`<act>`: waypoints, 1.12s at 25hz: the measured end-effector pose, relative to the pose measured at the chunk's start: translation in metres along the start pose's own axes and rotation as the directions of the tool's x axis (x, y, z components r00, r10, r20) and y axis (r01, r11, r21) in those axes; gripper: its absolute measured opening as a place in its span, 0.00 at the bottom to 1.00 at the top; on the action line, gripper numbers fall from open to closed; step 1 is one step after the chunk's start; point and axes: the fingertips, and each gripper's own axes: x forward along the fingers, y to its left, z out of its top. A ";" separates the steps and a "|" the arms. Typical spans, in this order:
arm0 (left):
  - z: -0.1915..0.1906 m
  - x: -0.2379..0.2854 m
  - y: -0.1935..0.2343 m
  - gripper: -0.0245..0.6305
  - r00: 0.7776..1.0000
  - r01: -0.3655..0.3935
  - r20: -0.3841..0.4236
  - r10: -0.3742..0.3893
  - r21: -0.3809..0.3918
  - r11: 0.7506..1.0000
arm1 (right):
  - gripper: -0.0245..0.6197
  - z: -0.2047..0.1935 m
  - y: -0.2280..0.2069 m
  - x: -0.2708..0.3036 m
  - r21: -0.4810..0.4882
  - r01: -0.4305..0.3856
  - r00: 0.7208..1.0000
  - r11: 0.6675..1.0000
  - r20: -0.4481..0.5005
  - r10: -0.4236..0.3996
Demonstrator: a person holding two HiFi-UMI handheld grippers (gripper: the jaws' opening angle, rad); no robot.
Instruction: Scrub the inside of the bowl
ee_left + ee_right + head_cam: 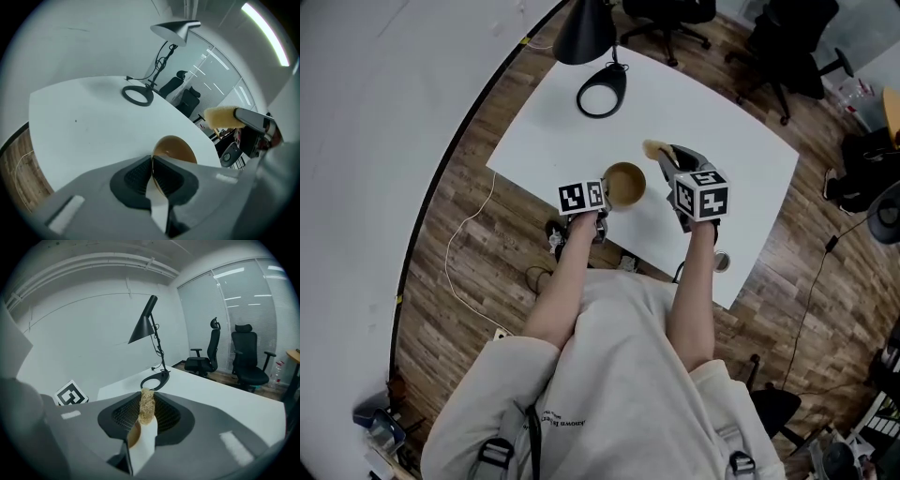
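**Q:** Nearest first: pale shirt (609,375), two forearms reaching out over the white table (741,178). Grip state?

**A:** Left gripper (152,161): jaws almost together, pinching the near rim of the brown bowl (176,147). Right gripper (146,401): jaws clamped on a tan sponge (147,411), held just beyond the bowl's far rim, not yet inside.

**Q:** Handling?

**A:** Bowl judged light, rigid and smooth-walled, so likely to slide or tip under pressure. Keep hold at the rim, opposite the stroke. Sponge judged soft and compressible. Press lightly and allow for flex. Cannot tell whether the bowl sits flat or tilted.

**Q:** Room to move?

**A:** Bare table all round the bowl. Lamp base (602,94) well apart on the far side. Near table edge closer than the far one. Avoid dragging the bowl that way.
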 end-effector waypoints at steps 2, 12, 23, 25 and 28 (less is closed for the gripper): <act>-0.005 0.007 -0.005 0.06 0.999 0.022 -0.027 -0.022 -0.009 1.000 | 0.20 -0.003 -0.008 -0.006 0.026 0.019 1.000 0.999 0.002 -0.019; 0.010 0.017 -0.031 0.08 0.992 0.127 -0.019 -0.128 -0.035 0.991 | 0.20 -0.030 -0.017 -0.041 0.115 0.121 0.993 0.986 -0.019 -0.120; 0.029 0.009 -0.031 0.09 0.956 0.273 -0.160 -0.245 0.181 0.945 | 0.20 -0.073 -0.018 -0.068 0.408 0.393 0.905 0.824 -0.017 -0.424; 0.036 0.003 -0.027 0.09 0.947 0.302 -0.186 -0.261 0.240 0.923 | 0.20 -0.086 -0.002 -0.065 0.437 0.443 0.880 0.783 -0.046 -0.472; 0.037 -0.003 -0.032 0.09 0.918 0.376 -0.241 -0.313 0.289 0.880 | 0.20 -0.107 0.020 -0.064 0.495 0.497 0.845 0.713 -0.091 -0.526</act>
